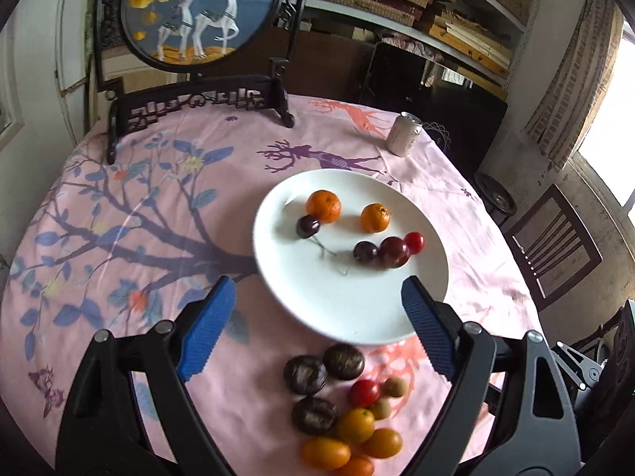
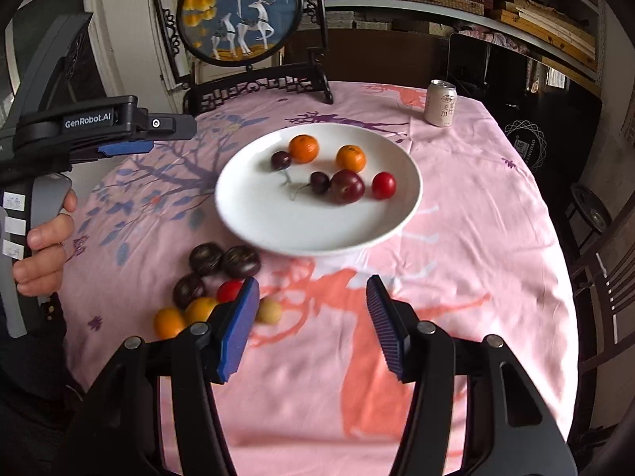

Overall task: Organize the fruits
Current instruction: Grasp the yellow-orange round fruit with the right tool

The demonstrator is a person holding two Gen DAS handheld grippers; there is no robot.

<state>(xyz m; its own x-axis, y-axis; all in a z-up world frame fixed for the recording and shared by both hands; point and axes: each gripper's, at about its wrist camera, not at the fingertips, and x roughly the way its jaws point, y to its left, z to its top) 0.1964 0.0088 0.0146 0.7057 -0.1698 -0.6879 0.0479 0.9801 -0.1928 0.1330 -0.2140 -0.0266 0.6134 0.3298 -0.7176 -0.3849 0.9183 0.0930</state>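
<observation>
Left gripper (image 1: 313, 317): jaws apart, empty, poised above the plate's (image 1: 278, 214) near rim and the loose fruit (image 1: 341, 400) on the cloth (image 1: 131, 214).
Right gripper (image 2: 313, 317): jaws apart, empty, over bare cloth at 5 o'clock from the plate.
Plate: two oranges (image 2: 303, 148), two cherries, plum (image 2: 346, 186), red tomato.
Loose fruit: at 7 o'clock from the plate.
Right view only: left hand (image 2: 41, 246) gripping the handle; housing reads "GenRobot.AI".
Can (image 2: 440, 103): at 1 o'clock; printing unreadable.
</observation>
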